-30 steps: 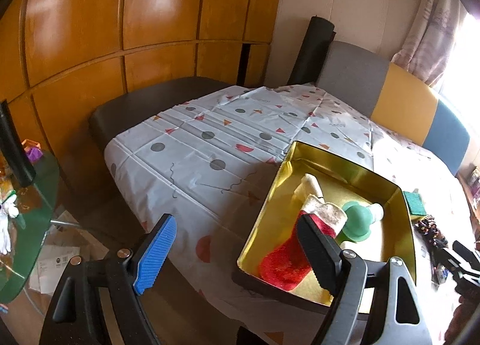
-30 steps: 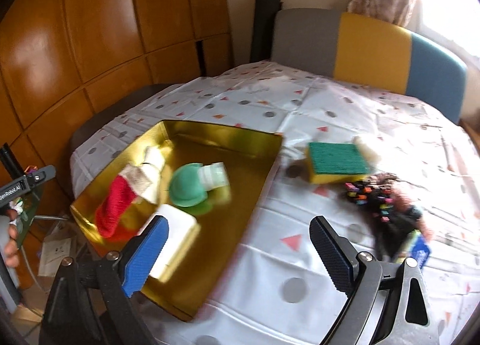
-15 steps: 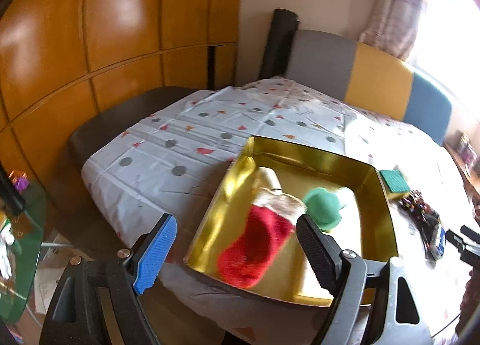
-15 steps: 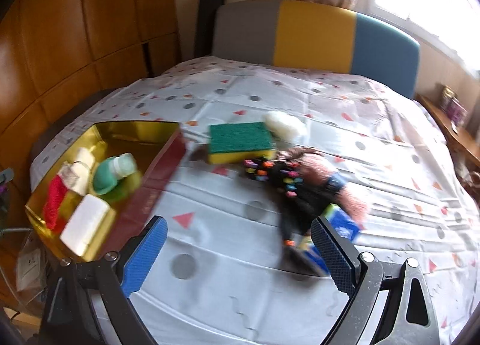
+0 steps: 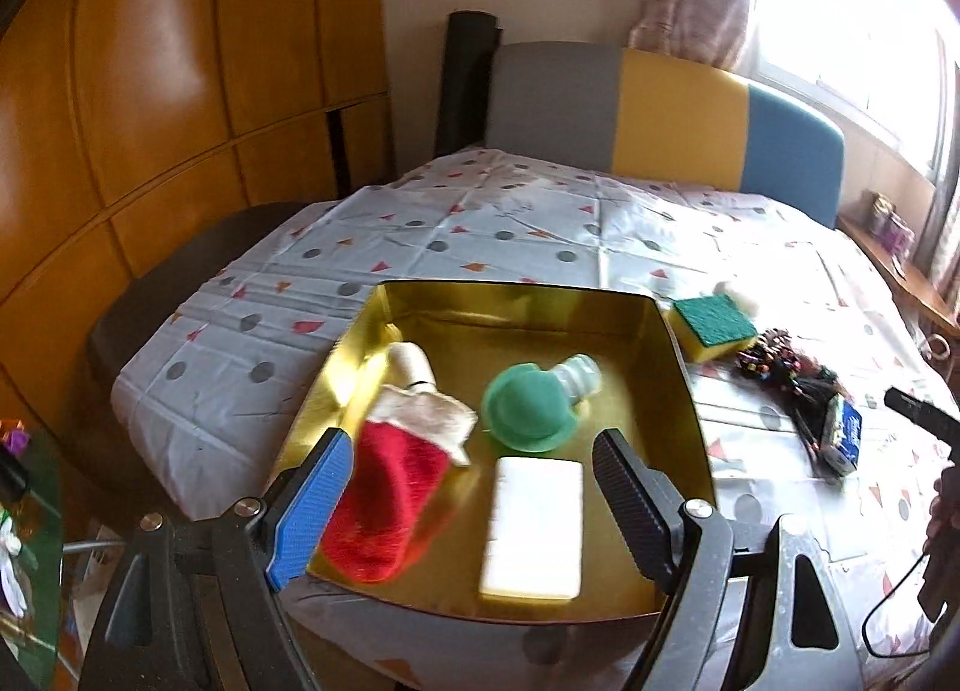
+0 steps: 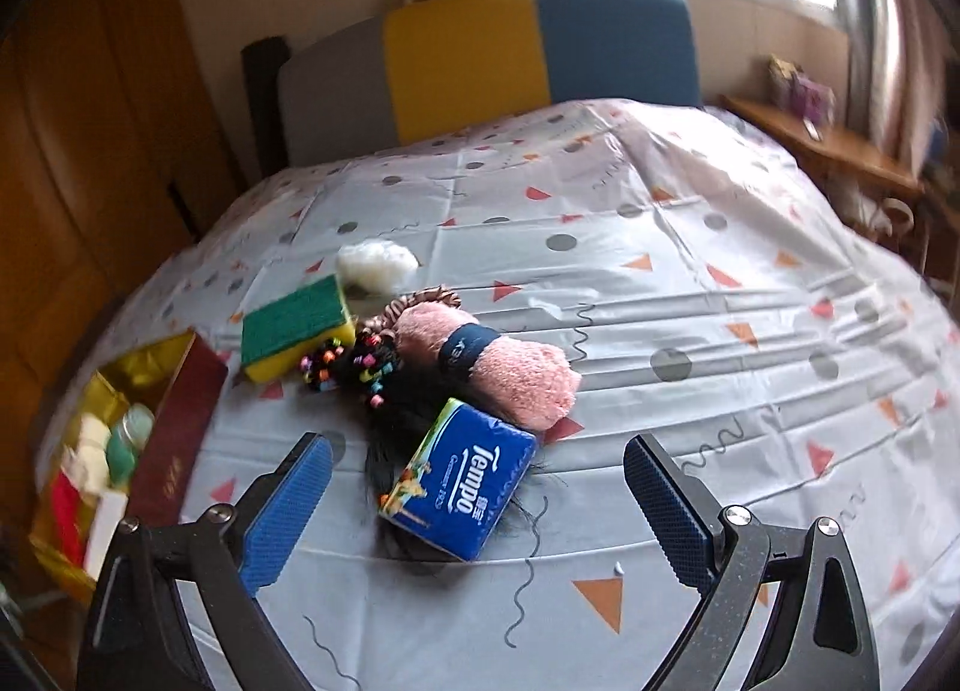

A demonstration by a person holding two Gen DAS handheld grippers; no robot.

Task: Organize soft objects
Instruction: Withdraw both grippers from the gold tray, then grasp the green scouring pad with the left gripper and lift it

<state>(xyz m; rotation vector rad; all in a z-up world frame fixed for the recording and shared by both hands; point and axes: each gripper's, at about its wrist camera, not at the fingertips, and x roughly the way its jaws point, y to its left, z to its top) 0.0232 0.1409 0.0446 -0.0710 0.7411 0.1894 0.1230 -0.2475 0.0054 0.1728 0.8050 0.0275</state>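
Observation:
A gold tin (image 5: 510, 295) sits near the table's front left and holds a red stocking (image 5: 390, 493), a green cap with a clear bottle (image 5: 528, 406), a white block (image 5: 534, 529) and a white roll (image 5: 414, 367). My left gripper (image 5: 474, 505) hangs open above the tin's near end. To the tin's right lie a green-and-yellow sponge (image 6: 294, 325), a white cotton ball (image 6: 375, 262), a pink rolled towel (image 6: 498, 367), a black beaded wig (image 6: 384, 391) and a blue tissue pack (image 6: 459, 481). My right gripper (image 6: 480, 511) stands open just short of the tissue pack.
The patterned tablecloth (image 6: 660, 271) covers the table. A grey, yellow and blue bench back (image 6: 480, 54) stands behind it, with a wooden shelf (image 6: 828, 144) under the window at the right. A dark seat (image 5: 180, 283) and wooden panels lie left.
Both views have swung right. The left gripper now sits over the tin's near end. The right gripper has moved from the tin to the pile with the tissue pack.

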